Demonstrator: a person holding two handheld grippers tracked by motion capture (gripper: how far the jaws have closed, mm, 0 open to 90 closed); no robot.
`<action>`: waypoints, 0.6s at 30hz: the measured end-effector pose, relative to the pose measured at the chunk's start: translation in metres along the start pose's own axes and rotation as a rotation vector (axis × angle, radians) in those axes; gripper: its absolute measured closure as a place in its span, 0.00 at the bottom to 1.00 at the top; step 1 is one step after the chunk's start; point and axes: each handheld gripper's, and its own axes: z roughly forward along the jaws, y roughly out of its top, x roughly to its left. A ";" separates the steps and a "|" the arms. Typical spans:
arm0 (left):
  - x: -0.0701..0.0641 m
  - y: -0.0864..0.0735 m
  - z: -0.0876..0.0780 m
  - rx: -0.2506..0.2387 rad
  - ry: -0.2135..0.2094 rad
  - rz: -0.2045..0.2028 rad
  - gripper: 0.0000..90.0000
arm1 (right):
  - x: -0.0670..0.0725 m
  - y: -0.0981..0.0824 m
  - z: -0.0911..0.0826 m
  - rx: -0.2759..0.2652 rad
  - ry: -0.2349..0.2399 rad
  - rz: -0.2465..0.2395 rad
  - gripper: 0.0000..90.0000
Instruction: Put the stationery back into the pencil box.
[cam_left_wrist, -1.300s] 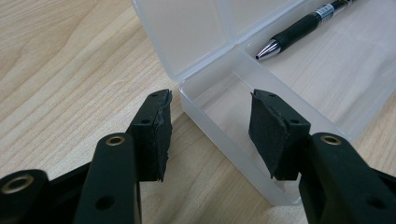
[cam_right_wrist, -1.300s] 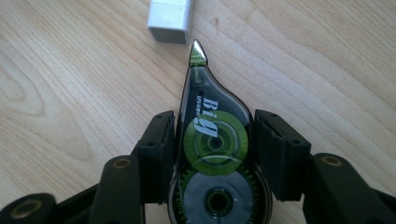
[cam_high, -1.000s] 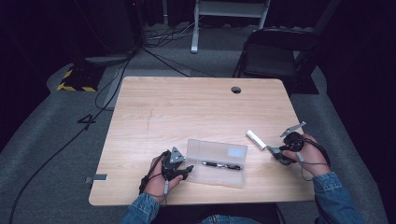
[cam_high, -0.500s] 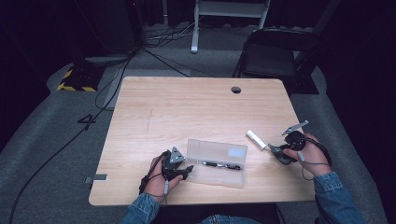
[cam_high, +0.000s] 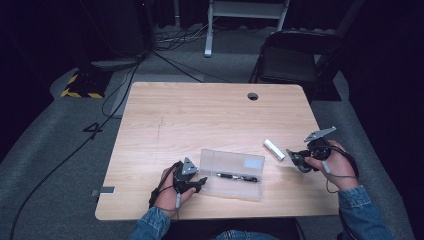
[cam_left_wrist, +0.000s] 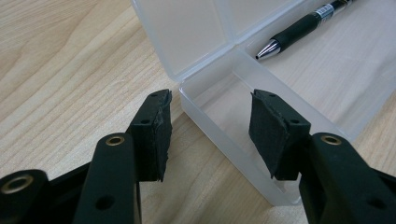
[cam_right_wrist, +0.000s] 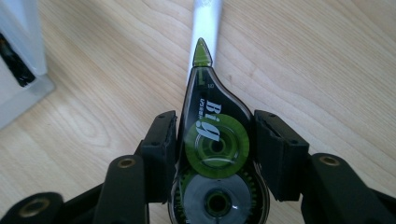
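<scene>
A clear plastic box (cam_high: 250, 189) lies open near the table's front edge with a black pen (cam_high: 237, 176) in its base. My left gripper (cam_high: 200, 182) sits at the box's left end. In the left gripper view its jaws (cam_left_wrist: 210, 100) straddle the corner of the box (cam_left_wrist: 224, 135), shut on it, and the pen (cam_left_wrist: 303, 25) lies beyond. At the right, my right gripper (cam_high: 296, 159) is shut on a dark, green-wheeled correction tape dispenser (cam_right_wrist: 215, 135), held just above the wood. Its tip points at a white stick (cam_high: 274, 149) that lies flat on the table (cam_right_wrist: 208, 18).
The wooden table (cam_high: 200, 120) has a round cable hole (cam_high: 253, 96) at the back right. A black chair (cam_high: 295, 60) stands behind the table, and cables run over the grey floor (cam_high: 75, 150) at the left.
My right gripper has risen a little with the correction tape in it. The left gripper, the box and the white stick have stayed put.
</scene>
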 end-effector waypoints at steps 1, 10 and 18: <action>0.000 0.000 0.000 0.000 0.000 0.000 0.55 | 0.002 0.001 -0.002 -0.009 0.007 -0.002 0.57; 0.000 0.000 0.000 0.000 0.000 0.000 0.55 | 0.019 0.012 -0.017 -0.090 0.034 -0.037 0.57; 0.000 0.000 0.000 0.000 0.000 -0.001 0.55 | 0.040 0.021 -0.028 -0.140 0.072 -0.101 0.58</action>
